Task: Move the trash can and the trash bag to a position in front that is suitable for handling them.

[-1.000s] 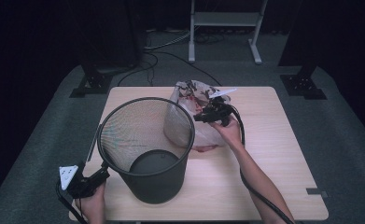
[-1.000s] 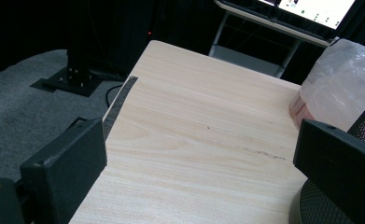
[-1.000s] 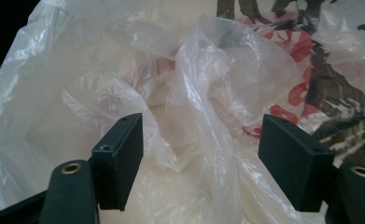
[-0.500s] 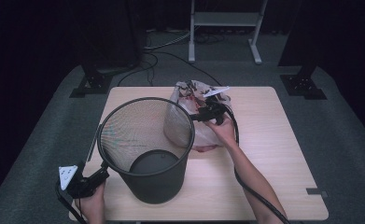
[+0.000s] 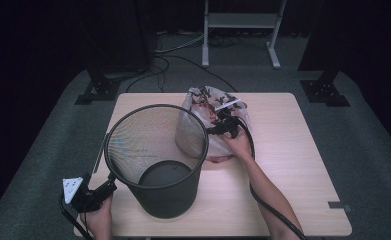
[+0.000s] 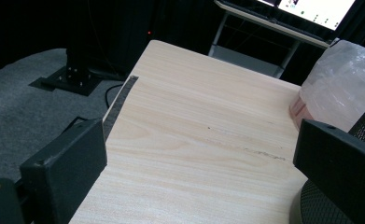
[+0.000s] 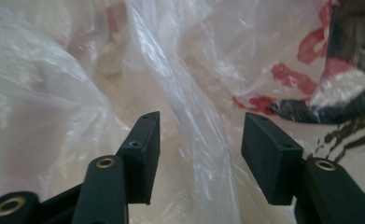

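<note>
Bag: crumpled clear plastic bag with red and black print (image 5: 209,120), lying on the pale wooden table (image 5: 293,150), just behind the black wire-mesh waste bin (image 5: 155,155) and touching its far rim.
Fold: a raised ridge of film (image 7: 189,112) is seen running up between the jaws, lengthwise along their reach.
Right gripper (image 5: 221,128): pressed against the bag at the bin's far right; jaws parted around the fold, nothing clamped yet.
Left gripper (image 5: 100,190): at the bin's near left, jaws wide apart, empty.
Nearer hand: the right, judged.
</note>
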Demonstrator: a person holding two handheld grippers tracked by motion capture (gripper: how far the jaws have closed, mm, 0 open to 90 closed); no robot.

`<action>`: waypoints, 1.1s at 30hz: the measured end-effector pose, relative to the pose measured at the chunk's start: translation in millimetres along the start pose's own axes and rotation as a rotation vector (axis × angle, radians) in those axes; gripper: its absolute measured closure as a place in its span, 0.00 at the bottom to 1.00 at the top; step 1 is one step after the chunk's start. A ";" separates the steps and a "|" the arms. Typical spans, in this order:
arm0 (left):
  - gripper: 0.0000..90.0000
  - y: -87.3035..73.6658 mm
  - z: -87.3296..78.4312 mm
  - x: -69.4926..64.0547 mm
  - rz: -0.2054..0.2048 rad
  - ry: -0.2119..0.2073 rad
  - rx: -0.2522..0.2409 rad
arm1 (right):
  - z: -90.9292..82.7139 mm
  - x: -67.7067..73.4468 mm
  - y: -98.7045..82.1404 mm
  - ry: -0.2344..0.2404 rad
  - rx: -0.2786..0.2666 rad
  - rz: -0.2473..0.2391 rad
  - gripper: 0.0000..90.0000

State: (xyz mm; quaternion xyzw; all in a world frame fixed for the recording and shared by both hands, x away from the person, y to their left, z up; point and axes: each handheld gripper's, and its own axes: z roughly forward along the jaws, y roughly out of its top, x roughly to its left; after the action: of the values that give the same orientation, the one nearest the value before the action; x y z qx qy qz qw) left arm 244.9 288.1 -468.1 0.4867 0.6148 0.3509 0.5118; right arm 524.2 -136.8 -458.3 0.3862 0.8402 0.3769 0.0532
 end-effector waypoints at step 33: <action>0.02 0.0 -3.2 1.8 -0.015 -0.005 -0.008 | -15.2 -4.9 -28.9 -0.074 0.026 -0.048 0.92</action>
State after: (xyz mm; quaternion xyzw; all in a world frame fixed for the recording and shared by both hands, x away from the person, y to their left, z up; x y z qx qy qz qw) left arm 241.8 290.0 -467.9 0.4810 0.6159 0.3481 0.5178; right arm 504.2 -161.2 -468.1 0.3802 0.8516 0.3499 0.0883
